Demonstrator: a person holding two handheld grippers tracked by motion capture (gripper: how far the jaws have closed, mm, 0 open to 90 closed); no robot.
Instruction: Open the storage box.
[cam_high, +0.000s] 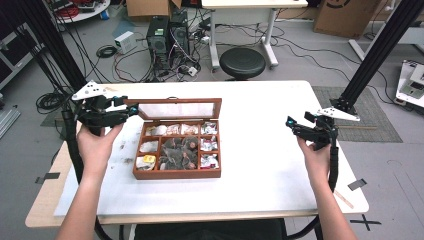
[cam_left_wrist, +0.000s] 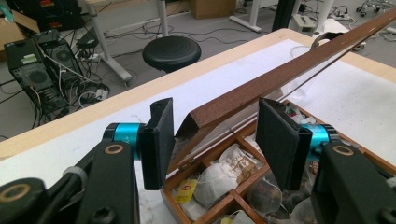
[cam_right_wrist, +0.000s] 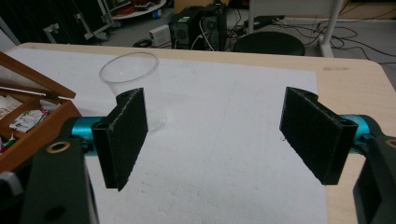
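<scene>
A wooden tea box (cam_high: 177, 174) with several compartments of tea bags (cam_high: 180, 150) sits left of centre on the white mat. Its glass-paned lid (cam_high: 180, 101) is raised and tilted back. My left gripper (cam_high: 131, 109) is at the lid's left front corner. In the left gripper view the lid corner (cam_left_wrist: 219, 105) lies between the two pads of my left gripper (cam_left_wrist: 215, 105), which is shut on it, above the tea bags (cam_left_wrist: 219, 175). My right gripper (cam_high: 290, 122) hovers over the right side of the table, open with nothing in it (cam_right_wrist: 215, 98).
A clear plastic cup (cam_right_wrist: 133, 88) stands on the white mat (cam_high: 260, 150) between the box and my right gripper. Beyond the far table edge are a black stool (cam_high: 242, 62), computer towers (cam_high: 167, 37) and floor cables. Black frame posts rise at both sides.
</scene>
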